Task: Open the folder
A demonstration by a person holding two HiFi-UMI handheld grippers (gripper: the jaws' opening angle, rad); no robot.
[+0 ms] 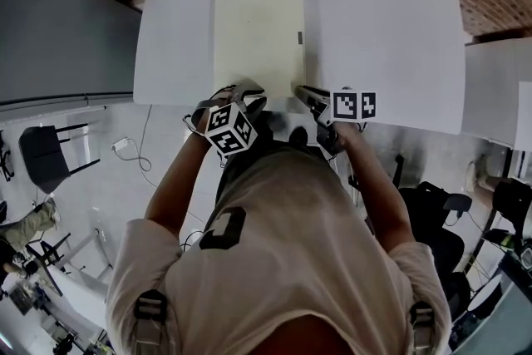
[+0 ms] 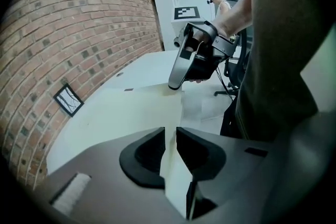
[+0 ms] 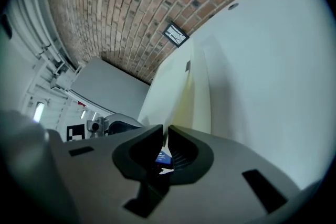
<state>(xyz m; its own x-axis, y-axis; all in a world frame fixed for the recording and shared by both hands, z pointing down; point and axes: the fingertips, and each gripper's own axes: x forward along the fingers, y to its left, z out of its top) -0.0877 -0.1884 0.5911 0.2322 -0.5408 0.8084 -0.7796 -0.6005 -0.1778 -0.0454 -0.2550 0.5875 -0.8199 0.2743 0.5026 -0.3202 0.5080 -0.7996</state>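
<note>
1. Head view: the folder (image 1: 258,37) lies flat and closed on the white worktop (image 1: 391,29), with bare surface on both sides of it. Its near edge sits at the worktop's lip. The left tool (image 1: 245,96) is at the folder's near-left corner and the right tool (image 1: 303,91) at its near-right corner. A small dark tab (image 1: 299,37) sits on the folder's right edge.

2. Left gripper view: my left tool (image 2: 169,144) is pinching the folder's pale edge, which runs straight through the narrow gap between the jaws. The right tool (image 2: 176,84) touches down at the folder's far corner from here.

3. Right gripper view: my right tool (image 3: 165,139) is nearly pressed together. A thin pale strip of the folder (image 3: 173,86) shows in the slit, so I read it as nipping the cover alone. Just beyond the jaws a yellowish gap shows where the cover parts from the sheets beneath.

4. Handling, as I judge it:
   - The folder looks like light, thin card. It should be stiff enough to lift as a flap but easy to crease under a hard pinch.
   - The surface looks smooth, so it could slide on the worktop. The left pinch should anchor the folder while the right lifts.
   - I judge the best hold to be the cover's free corner on the tab side, gripped lightly.
   - The spine appears to be on the folder's left.
</note>
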